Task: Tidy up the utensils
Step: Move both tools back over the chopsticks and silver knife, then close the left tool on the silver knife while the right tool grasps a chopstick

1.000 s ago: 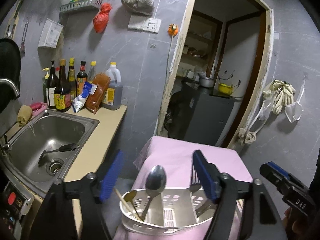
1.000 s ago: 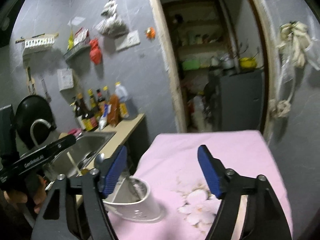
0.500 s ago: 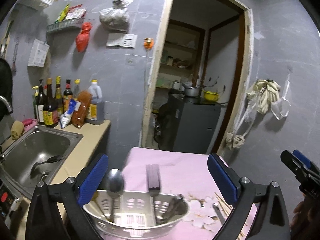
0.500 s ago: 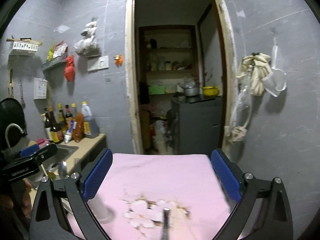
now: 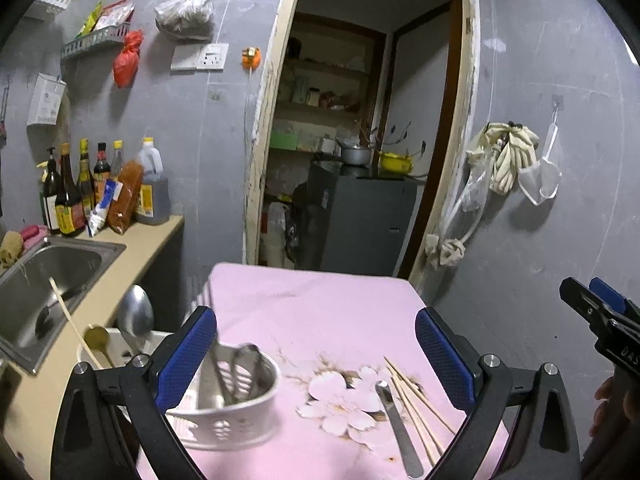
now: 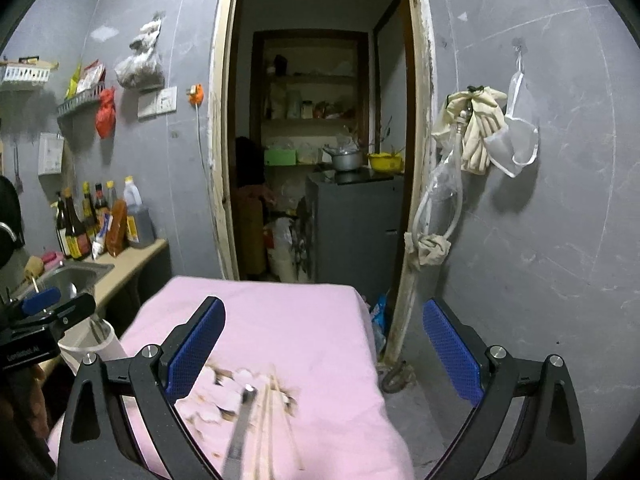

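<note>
Currently both grippers are over the pink-covered table, each with jaws spread wide and nothing between the pads. Left gripper and right gripper have each just been opening, but neither has moved further in the last instant. Loose utensils still to sort: a bundle of wooden chopsticks and a flat metal handle lying side by side on the cloth, on the flower print. In the left wrist view they lie low and toward the right finger; in the right wrist view the chopsticks and metal handle lie directly below the gap, slightly toward the left finger. Long axes run roughly along the right gripper's pointing line, near ends toward the camera, far ends fanning a little. White utensil caddy stands on the table's left part, behind the left gripper's left finger, with tongs inside and a large spoon and a small ladle upright in its far section. Judgement: right hand is the better placed for the loose bundle; closing across the sticks from this heading should catch them broadside. Risk: thin sticks may roll or scatter on the soft cloth.
</note>
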Demonstrator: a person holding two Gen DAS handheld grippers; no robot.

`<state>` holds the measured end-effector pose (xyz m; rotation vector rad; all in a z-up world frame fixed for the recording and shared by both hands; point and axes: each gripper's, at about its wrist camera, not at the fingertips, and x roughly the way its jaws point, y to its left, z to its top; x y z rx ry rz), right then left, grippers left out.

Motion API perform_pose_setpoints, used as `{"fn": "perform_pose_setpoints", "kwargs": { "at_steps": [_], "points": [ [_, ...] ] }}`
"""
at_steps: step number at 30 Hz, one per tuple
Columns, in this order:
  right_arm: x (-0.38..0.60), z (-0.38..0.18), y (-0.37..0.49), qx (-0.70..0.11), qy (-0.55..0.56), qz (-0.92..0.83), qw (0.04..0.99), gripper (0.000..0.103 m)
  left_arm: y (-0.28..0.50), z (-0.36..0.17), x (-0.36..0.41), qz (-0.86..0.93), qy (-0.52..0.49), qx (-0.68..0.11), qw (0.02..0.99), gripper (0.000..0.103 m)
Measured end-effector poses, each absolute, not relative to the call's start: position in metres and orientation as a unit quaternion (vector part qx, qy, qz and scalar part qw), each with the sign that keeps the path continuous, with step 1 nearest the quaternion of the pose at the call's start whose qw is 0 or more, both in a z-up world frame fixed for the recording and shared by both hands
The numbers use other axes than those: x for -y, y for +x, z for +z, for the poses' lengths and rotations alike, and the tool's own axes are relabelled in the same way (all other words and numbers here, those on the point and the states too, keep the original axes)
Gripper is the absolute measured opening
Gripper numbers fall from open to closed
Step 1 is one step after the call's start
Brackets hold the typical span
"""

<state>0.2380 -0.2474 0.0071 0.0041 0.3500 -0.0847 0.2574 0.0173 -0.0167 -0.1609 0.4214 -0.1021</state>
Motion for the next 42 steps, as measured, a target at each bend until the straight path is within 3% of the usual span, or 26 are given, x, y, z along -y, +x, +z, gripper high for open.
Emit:
{"fn": "perform_pose_setpoints", "kwargs": {
  "at_steps": [17,18,20,26,28,31,37,42],
  "points": [
    [0.29,-0.119,0.295,-0.302,-0.007,0.039,0.952,0.097,0.293,-0.117,0.045,-0.057,-0.082,-0.313,0.944,0.1],
    [0.289,-0.126,0.297,-0.311,-0.006,0.044,0.95,0.097,0.296,-0.123,0.047,-0.063,-0.082,-0.321,0.941,0.099],
    [0.287,-0.141,0.302,-0.329,-0.004,0.056,0.943,0.096,0.302,-0.133,0.052,-0.075,-0.081,-0.336,0.936,0.087],
    [0.278,-0.172,0.318,-0.362,-0.006,0.099,0.927,0.076,0.323,-0.159,0.062,-0.108,-0.088,-0.379,0.915,0.065],
    [0.275,-0.178,0.324,-0.37,-0.007,0.114,0.922,0.063,0.326,-0.165,0.065,-0.113,-0.09,-0.389,0.91,0.059],
    [0.264,-0.189,0.331,-0.389,-0.018,0.141,0.91,0.048,0.331,-0.174,0.071,-0.118,-0.084,-0.404,0.903,0.054],
    [0.245,-0.202,0.34,-0.41,-0.037,0.186,0.892,0.032,0.335,-0.184,0.08,-0.128,-0.071,-0.422,0.895,0.041],
    [0.245,-0.204,0.333,-0.416,-0.041,0.184,0.89,0.011,0.336,-0.182,0.086,-0.13,-0.064,-0.426,0.893,0.029]
  ]
}}
